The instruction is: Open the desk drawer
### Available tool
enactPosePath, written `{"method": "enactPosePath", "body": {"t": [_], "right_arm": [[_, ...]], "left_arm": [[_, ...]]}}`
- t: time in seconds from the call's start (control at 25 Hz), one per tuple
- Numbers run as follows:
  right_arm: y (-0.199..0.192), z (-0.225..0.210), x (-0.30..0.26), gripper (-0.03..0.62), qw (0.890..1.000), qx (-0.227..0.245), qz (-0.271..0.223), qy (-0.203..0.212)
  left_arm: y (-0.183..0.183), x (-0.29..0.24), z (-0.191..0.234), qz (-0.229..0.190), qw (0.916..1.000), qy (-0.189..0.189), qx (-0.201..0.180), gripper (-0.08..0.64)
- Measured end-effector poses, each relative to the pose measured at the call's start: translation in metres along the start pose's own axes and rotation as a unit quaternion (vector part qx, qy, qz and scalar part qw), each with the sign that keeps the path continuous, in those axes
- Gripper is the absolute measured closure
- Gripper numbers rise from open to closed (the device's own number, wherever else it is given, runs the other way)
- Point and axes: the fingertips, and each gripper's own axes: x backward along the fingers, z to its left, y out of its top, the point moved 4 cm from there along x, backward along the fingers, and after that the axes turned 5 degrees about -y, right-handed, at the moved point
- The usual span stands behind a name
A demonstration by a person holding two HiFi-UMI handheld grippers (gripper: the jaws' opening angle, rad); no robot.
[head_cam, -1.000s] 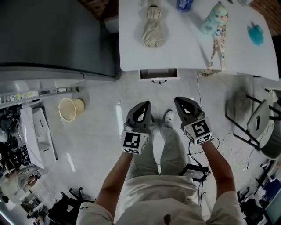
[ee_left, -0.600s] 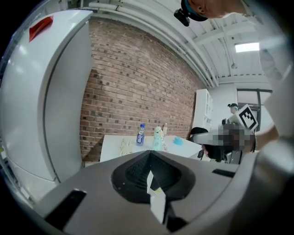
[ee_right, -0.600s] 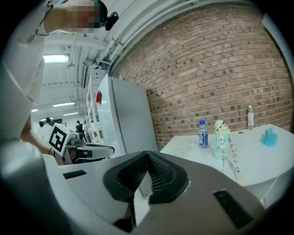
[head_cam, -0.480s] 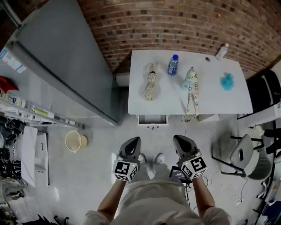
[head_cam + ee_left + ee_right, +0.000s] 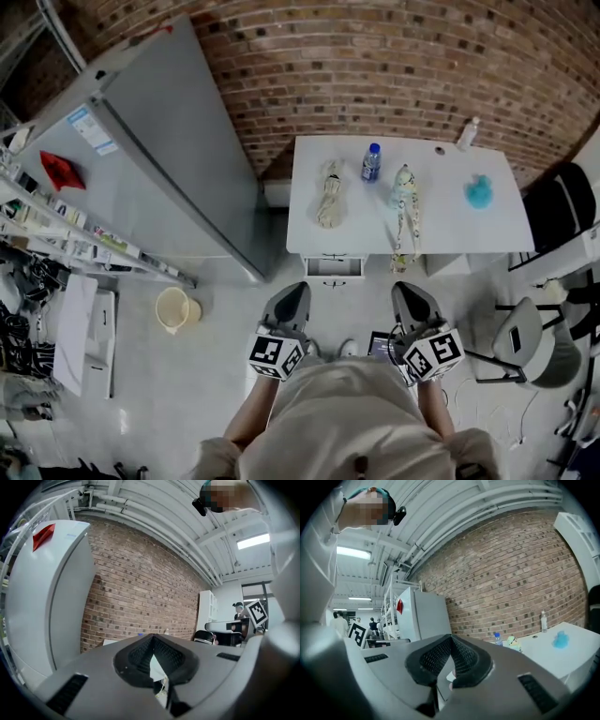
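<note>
Two grippers are hanging level in front of the person, well short of the desk point(image 5: 450, 234). The left gripper point(image 5: 292, 292) and the right gripper point(image 5: 406, 292) are both sitting clenched on nothing, the pads meeting with only air beyond them in each gripper view.

The drawer point(image 5: 335, 266) is sitting under the desk's near edge, towards its left corner and below the cloth point(image 5: 328, 192), with its front facing the person. It is probably going to behave as a stiff, fairly light box running on slides, so it should be coming out straight rather than flexing. The only sensible hold is looking like the small handle point(image 5: 335, 282) at the middle of the front — thin and likely smooth, so one pair of jaws would be needing to open, close around it squarely and pull straight back.

Against a second ago, both grippers are riding higher and looking larger at the picture's lower edge, their jaws staying shut throughout. The head view is also reaching further: the brick wall point(image 5: 394, 66) and the desk's far edge are now showing, where only its near part was. The drawer is looking untouched.
</note>
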Motion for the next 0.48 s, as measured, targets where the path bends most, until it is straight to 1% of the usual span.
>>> {"method": "enactPosePath", "body": {"t": [0.16, 0.28, 0.36, 0.48], "right_arm": [[0.009, 0.015, 0.003, 0.566, 1.000, 0.010, -0.001, 0.015], [0.015, 0.026, 0.002, 0.568, 0.999, 0.022, 0.002, 0.025], [0.016, 0.035, 0.006, 0.568, 0.999, 0.021, -0.001, 0.031], [0.017, 0.041, 0.011, 0.568, 0.999, 0.015, -0.009, 0.039]], "left_arm": [[0.017, 0.009, -0.008, -0.014, 0.9999, 0.008, -0.003, 0.554], [0.024, 0.009, -0.012, -0.023, 0.9997, -0.001, 0.002, 0.554], [0.029, 0.014, -0.017, -0.028, 0.9996, -0.009, 0.004, 0.554], [0.038, 0.018, -0.025, -0.038, 0.9991, -0.015, -0.011, 0.554]]}}
